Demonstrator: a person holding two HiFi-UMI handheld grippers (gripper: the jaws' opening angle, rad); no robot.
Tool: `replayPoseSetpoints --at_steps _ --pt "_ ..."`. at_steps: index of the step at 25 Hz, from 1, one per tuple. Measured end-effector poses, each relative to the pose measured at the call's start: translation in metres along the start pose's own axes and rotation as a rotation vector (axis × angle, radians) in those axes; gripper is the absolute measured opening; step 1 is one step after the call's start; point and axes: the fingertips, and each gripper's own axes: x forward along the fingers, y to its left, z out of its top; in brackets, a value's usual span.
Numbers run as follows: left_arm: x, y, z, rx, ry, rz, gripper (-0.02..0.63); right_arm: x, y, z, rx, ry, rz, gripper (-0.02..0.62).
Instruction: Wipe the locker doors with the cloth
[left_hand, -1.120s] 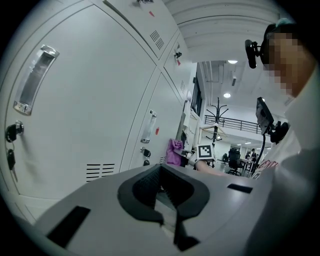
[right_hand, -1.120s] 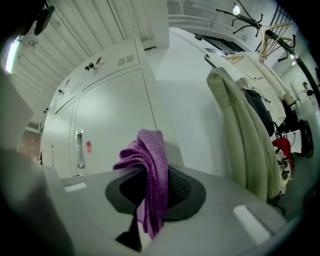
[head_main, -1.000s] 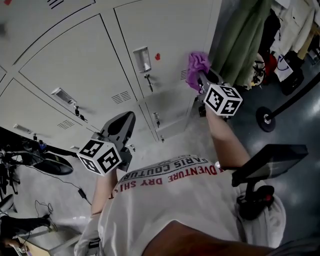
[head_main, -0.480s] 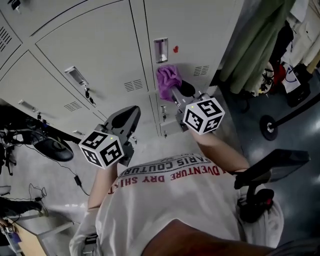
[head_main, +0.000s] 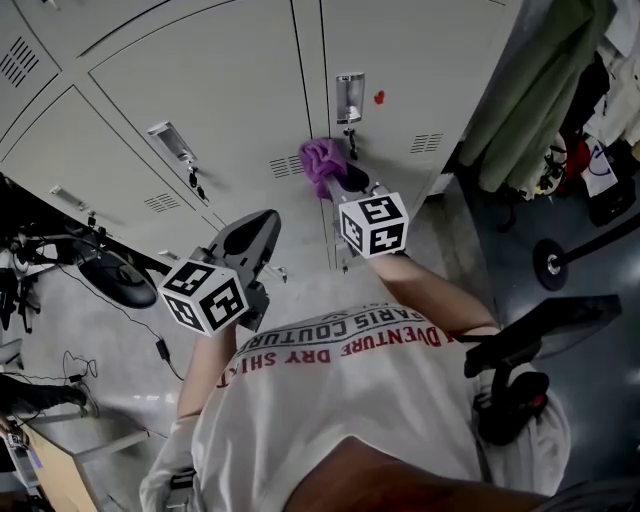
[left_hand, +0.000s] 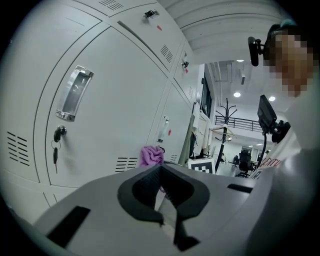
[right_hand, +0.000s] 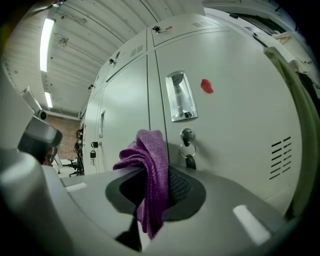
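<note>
Pale grey locker doors (head_main: 230, 90) fill the upper head view. My right gripper (head_main: 335, 180) is shut on a bunched purple cloth (head_main: 322, 160), which sits against the lockers at the seam between two doors, below a metal handle (head_main: 350, 97) and beside a hanging key (head_main: 351, 140). In the right gripper view the cloth (right_hand: 150, 160) hangs between the jaws of the right gripper (right_hand: 152, 172), with the key (right_hand: 187, 145) just to its right. My left gripper (head_main: 260, 225) hangs lower and left, away from the doors, shut and empty. The left gripper view shows the cloth (left_hand: 151, 156) beyond its tips (left_hand: 160, 170).
Green coats (head_main: 530, 90) hang right of the lockers. A stanchion base (head_main: 552, 262) and a black stand (head_main: 530, 325) are on the floor at right. Cables and dark gear (head_main: 100, 275) lie on the floor at left. A red dot (head_main: 379, 97) marks the right door.
My right gripper has carried the cloth leftward and down across the locker door, from its right edge to the seam by the handle. The left gripper has hardly moved.
</note>
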Motion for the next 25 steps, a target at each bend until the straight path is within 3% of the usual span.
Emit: replayPoseSetpoints --at_steps 13,25 --pt "0.004 0.014 -0.006 -0.028 0.011 0.01 -0.001 0.01 -0.015 -0.002 -0.044 -0.005 -0.032 0.054" --pt "0.024 -0.006 -0.016 -0.022 0.046 -0.05 0.0 -0.027 -0.089 -0.004 0.0 -0.013 -0.182 0.054"
